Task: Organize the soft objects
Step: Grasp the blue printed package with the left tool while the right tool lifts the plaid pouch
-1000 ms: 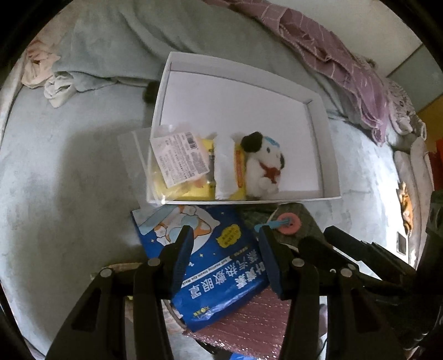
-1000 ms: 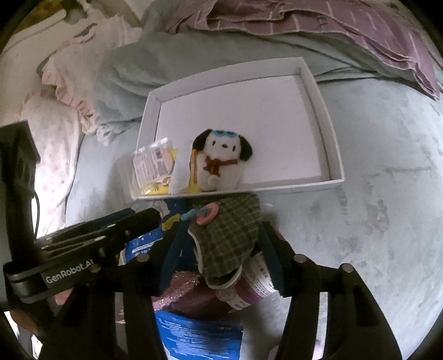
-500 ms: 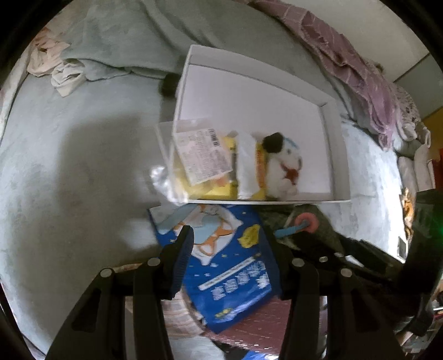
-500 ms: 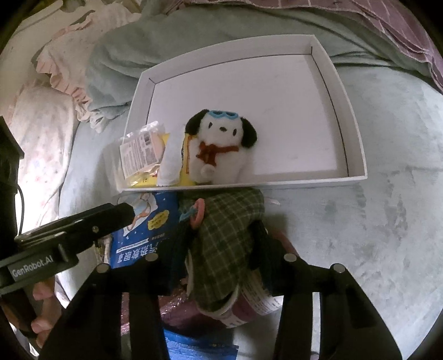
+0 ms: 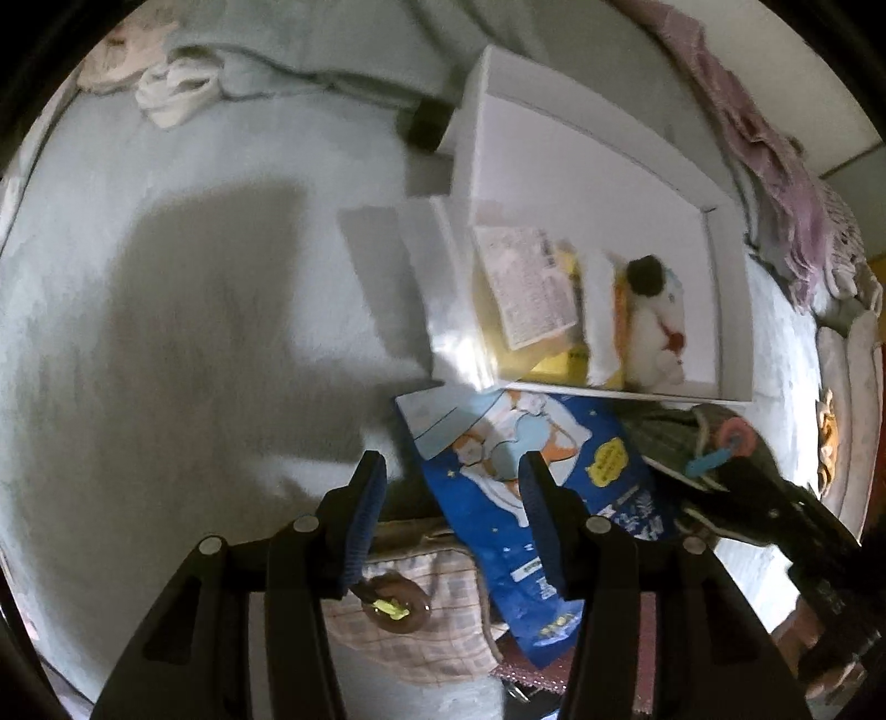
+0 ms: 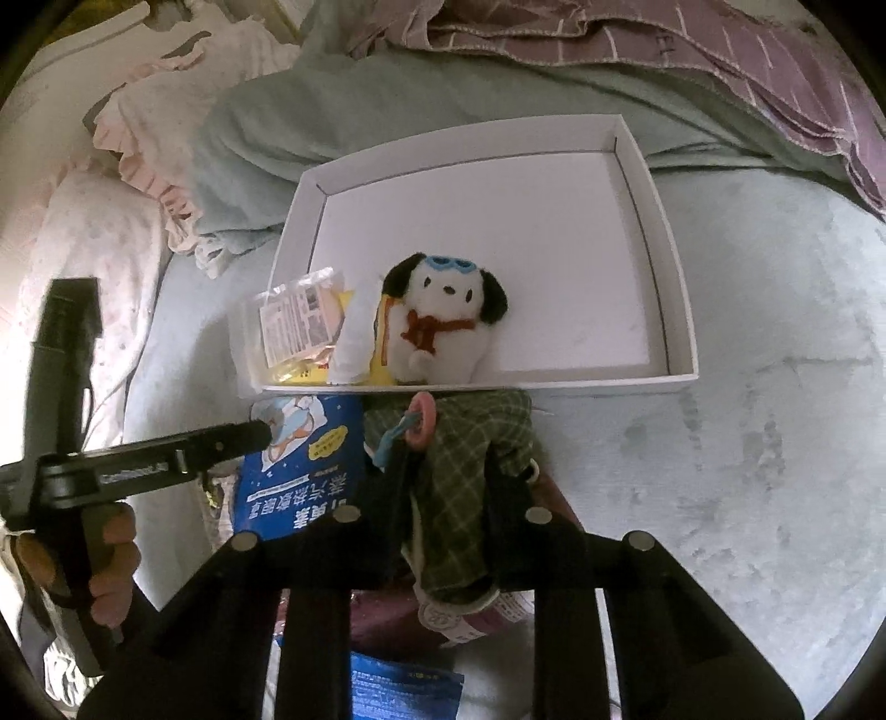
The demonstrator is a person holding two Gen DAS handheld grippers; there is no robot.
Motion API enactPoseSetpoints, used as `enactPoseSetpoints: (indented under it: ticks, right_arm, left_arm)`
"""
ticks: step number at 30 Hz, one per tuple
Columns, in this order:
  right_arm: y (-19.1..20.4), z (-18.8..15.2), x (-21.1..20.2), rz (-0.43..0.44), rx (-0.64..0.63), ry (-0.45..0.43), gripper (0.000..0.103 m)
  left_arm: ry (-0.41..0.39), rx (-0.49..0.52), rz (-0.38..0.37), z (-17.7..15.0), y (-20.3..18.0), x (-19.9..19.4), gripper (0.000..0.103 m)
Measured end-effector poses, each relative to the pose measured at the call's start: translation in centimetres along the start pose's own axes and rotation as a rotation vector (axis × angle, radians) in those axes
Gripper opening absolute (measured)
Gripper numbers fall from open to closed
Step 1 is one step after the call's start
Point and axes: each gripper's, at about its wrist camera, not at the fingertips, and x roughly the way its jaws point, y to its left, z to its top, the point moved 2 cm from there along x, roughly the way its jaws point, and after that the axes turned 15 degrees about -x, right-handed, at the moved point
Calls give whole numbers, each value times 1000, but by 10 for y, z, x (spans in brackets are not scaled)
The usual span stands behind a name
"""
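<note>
The green checked pouch [image 6: 470,487] lies at the lower centre of the right view, just below the white box [image 6: 673,310], and is now framed by the right gripper [image 6: 443,498], whose jaws are closing on it; a second ago they stood much wider around the same cloth. From this a pick-up toward the box is judged to be in hand. The pads appear to press the fabric, though full grip cannot be confirmed. In the box's lower left corner a plush dog [image 6: 437,321] and a clear packet [image 6: 299,327] are already set. The left gripper [image 5: 451,515] is held open over a blue packet [image 5: 526,498] and a pale checked pouch [image 5: 437,615], having shifted leftward. Everything rests on a pale blue bedcover [image 6: 775,443], with rumpled purple bedding [image 6: 664,44] at the top.
</note>
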Motion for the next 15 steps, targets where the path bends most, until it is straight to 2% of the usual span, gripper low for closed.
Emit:
enactPoseSetpoints:
  ticks: [6,12,13,15]
  right_arm:
    - [2,1,-16,-53,-9,-45,22]
    - [-4,2,-14,-58,14,-41,18]
    - [-4,2,-13,-56,16,-39,18]
    - [-3,2,-13,-60,12,-39,17]
  left_arm:
    - [73,16,-71,-1,-7,14,50]
    - [97,-15,-83,4,-8,22,50]
    - [93,-13,-86,4,-10,22,49]
    - [78,-2,-79,3,-12,20,39]
